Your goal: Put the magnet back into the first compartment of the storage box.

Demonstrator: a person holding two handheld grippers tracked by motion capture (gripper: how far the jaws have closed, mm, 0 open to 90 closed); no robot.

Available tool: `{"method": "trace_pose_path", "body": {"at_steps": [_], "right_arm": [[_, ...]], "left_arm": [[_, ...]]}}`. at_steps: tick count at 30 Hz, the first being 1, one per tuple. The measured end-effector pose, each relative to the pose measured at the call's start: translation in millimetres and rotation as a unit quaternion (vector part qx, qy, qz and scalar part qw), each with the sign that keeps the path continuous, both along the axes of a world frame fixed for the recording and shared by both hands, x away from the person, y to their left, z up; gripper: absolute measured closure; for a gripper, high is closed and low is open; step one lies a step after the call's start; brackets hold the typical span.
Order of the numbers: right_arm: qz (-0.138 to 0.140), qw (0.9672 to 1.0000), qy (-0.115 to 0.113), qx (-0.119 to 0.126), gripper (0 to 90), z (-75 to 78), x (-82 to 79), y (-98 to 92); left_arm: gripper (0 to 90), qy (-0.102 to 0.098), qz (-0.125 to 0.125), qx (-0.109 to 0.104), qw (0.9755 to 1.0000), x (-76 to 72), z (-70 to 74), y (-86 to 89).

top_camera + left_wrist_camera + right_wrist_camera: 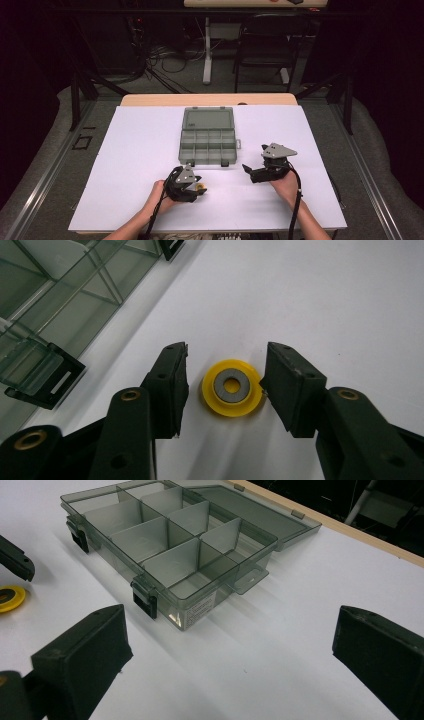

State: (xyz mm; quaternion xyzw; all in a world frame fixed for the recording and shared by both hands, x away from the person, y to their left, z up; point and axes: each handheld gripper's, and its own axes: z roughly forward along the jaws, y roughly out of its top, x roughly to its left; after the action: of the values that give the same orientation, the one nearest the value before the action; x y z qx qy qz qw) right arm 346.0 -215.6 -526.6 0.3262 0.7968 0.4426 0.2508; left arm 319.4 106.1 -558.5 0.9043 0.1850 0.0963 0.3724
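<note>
We observed one yellow plastic disc (pixel 232 394), round and smooth with a grey metallic ring inset around a small central hole, lying flat on the white sheet-covered surface (pixel 130 150) between the jaws of the left gripper (pixel 225 385). These matte black, blocky jaws stood at a narrow gap; the right-hand pad appeared to touch the disc's rim, while the other stood just clear of it. The disc lay just in front of one translucent smoke-grey plastic organizer box (pixel 207 136), rectangular, its hinged lid laid open behind it. We counted eight compartments in the box, in two rows of four, divided by thin walls, and two black latches on its front edge. The right gripper (pixel 230 645) hovered beside the box, its jaws spread wide with nothing between them. We counted two grippers, each topped by a grey triangular plate.
</note>
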Motion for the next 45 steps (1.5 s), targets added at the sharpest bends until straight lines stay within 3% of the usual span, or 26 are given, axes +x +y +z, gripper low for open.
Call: {"method": "trace_pose_path", "body": {"at_steps": [16,19,33,45], "right_arm": [[0.002,1.0000,-0.007,-0.003,0.7,2.3,-3.6,0.8],[0.003,1.0000,-0.008,-0.005,0.7,2.1,-3.7,1.5],[0.001,1.0000,-0.003,-0.005,0.0,-1.6,-0.7,0.4],[0.002,0.9999,0.002,-0.014,0.0,-5.9,1.4,2.7]], "left_arm": [[63.0,0.011,-0.001,-0.005,0.9999,-1.2,-2.9,2.1],[63.2,0.005,-0.003,0.001,1.0000,-1.6,-1.7,1.9],[63.3,-0.008,0.001,-0.004,1.0000,-1.9,5.8,7.2],[63.3,-0.016,0.022,-0.002,0.9996,3.4,10.5,13.7]]}}
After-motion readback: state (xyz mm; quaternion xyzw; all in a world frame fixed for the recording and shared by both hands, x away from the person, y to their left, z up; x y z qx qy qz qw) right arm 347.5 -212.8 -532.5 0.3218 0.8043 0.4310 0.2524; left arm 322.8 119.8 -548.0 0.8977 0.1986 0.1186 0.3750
